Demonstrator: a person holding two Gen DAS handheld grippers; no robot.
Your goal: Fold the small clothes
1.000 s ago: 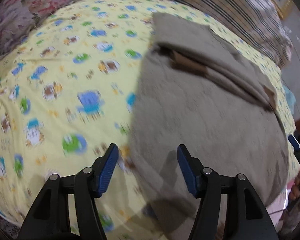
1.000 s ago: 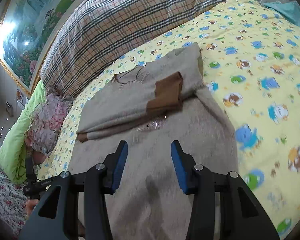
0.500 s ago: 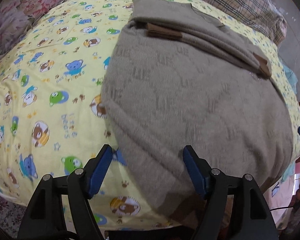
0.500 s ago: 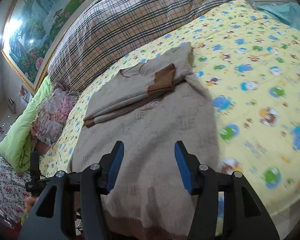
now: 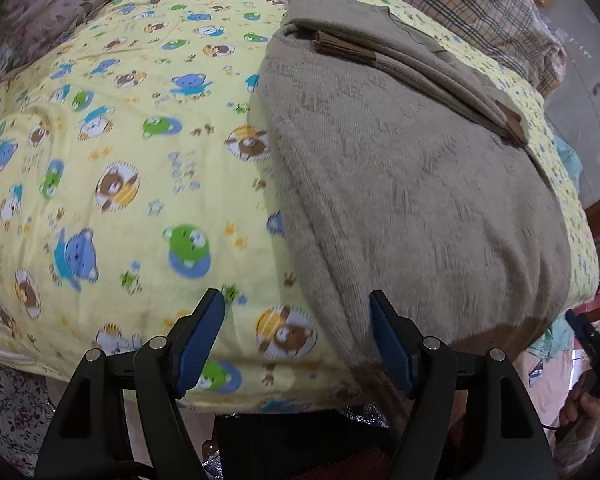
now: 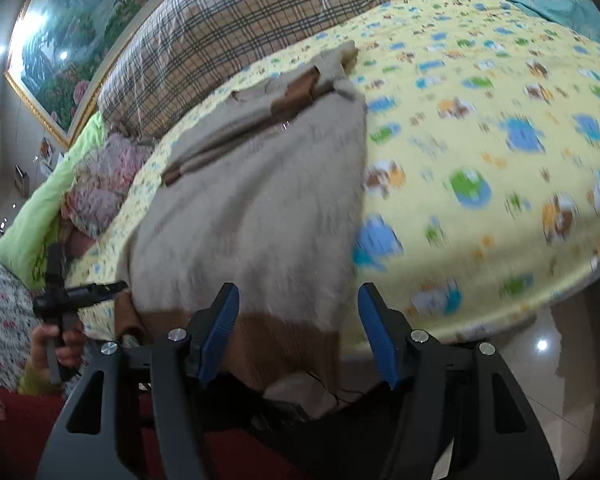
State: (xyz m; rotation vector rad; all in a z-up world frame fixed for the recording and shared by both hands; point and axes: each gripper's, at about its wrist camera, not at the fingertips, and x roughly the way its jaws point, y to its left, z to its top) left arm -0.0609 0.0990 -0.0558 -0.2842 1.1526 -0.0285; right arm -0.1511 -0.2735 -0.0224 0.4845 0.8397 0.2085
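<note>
A bed covered by a yellow cotton sheet printed with cartoon bears (image 5: 112,184) fills both views. A beige knitted sweater with brown ribbed cuffs and hem (image 5: 412,184) lies flat, sleeves folded across its far end, hem draped over the near edge. The left gripper (image 5: 296,340) gapes empty at the sweater's left edge. The right gripper (image 6: 298,328) is opening over the hem, apparently untouched. Soft, limp knit; best pinched at the hem corners.
</note>
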